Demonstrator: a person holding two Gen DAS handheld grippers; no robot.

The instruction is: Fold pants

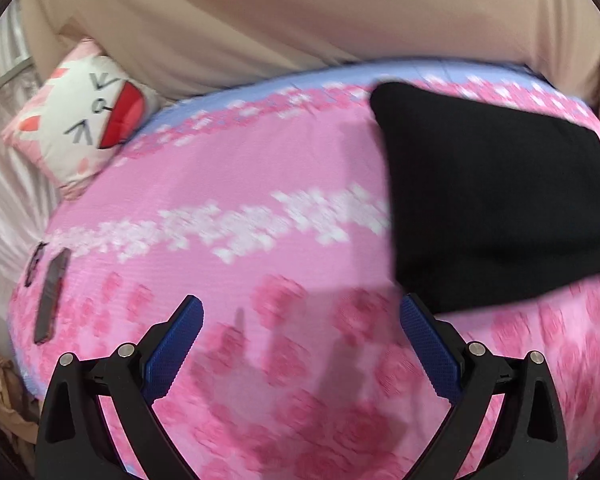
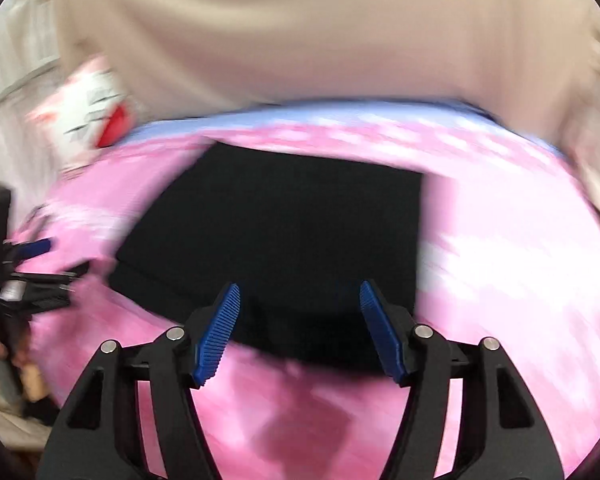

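The black pants (image 1: 492, 196) lie folded into a compact block on the pink flowered bedspread (image 1: 240, 184). In the left wrist view they are at the right. My left gripper (image 1: 300, 312) is open and empty, above bare bedspread just left of the pants' near corner. In the right wrist view the pants (image 2: 280, 232) fill the middle. My right gripper (image 2: 298, 296) is open and empty, over their near edge. The left gripper (image 2: 24, 272) shows blurred at the left edge of the right wrist view.
A white cat-face cushion (image 1: 84, 120) lies at the bed's far left corner, also in the right wrist view (image 2: 92, 112). Two dark flat objects (image 1: 52, 296) lie on the bedspread's left edge. A beige wall or headboard (image 1: 300, 12) rises behind the bed.
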